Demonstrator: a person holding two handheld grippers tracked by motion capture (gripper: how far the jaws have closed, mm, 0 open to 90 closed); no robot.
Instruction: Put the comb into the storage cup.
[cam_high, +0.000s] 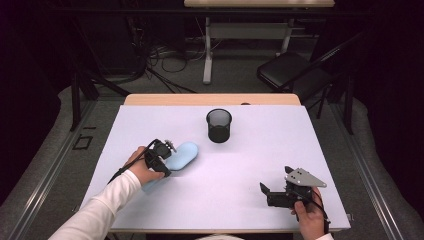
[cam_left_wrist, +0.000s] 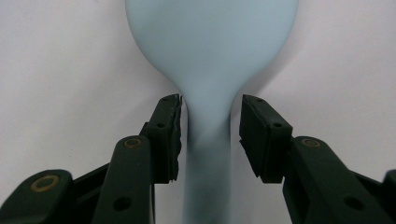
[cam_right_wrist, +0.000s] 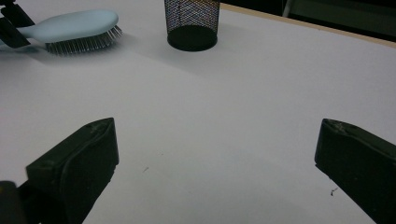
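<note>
A pale blue hairbrush (cam_high: 182, 154) lies bristles down on the white table, left of the middle. My left gripper (cam_high: 169, 151) straddles its narrow handle (cam_left_wrist: 208, 140), and the wide brush head (cam_left_wrist: 210, 46) lies just beyond the jaws. The left pad (cam_left_wrist: 170, 126) is at the handle's edge, while a slim gap separates the right pad (cam_left_wrist: 257, 135) from it. My right gripper (cam_high: 265, 194) rests near the front right of the table, its jaws wide apart (cam_right_wrist: 218, 123) with nothing between them. In the right gripper view the hairbrush (cam_right_wrist: 74, 25) is far off at the upper left.
A black mesh cup (cam_high: 219, 125) stands upright behind the middle of the table, also seen as the mesh cup (cam_right_wrist: 192, 23) in the right gripper view. The white table cover (cam_high: 280, 145) ends at a wooden back edge. A folding chair and cables sit on the floor beyond.
</note>
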